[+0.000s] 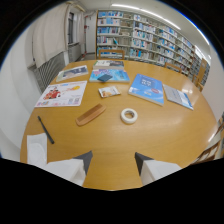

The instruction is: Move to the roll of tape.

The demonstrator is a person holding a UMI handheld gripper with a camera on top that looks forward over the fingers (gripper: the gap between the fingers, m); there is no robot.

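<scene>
- Bookshelves (150, 37) fill the far wall of a library room, and a big round wooden table (165, 135) sits under the claw.
- The claw (113, 162) hangs above the near side of the table with its two fingers (85, 161) wide apart and nothing between them.
- The roll of tape (129, 116) lies flat on the table, ahead of the fingers and a little toward the right one, well apart from them.
- A wooden comb (90, 114) lies ahead too, off toward the left finger, and a black pen (45, 129) lies further left.
- Books and papers (146, 88) lie beyond the tape.
- The tape looks small, white and light, so it could slide if it is bumped.
- It looks like a stiff ring with a hole in the middle.
- I think a good hold is one finger on each outer side of the ring.
</scene>
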